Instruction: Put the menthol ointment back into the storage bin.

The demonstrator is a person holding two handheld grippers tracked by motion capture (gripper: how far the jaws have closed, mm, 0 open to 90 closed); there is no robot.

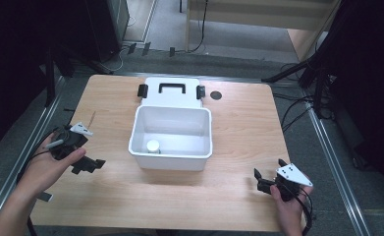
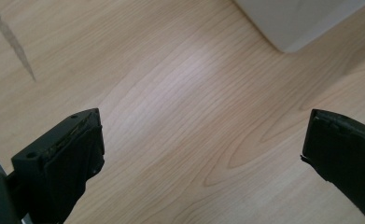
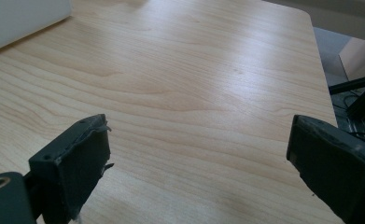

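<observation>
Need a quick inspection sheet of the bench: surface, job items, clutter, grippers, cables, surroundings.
Surface: wooden table, dark streak near its left edge, round dark hole at the back.
Job's things: white box open at centre, its lid with black handle and latches lying behind it; small white cylinder inside the box.
Clutter: nothing seen.
Grippers: left gripper and right gripper both open, empty, held near the front corners, apart from the box.
Cables: one trails from each gripper; more on the floor at right.
Surroundings: grey floor, dark stands at both sides.
</observation>
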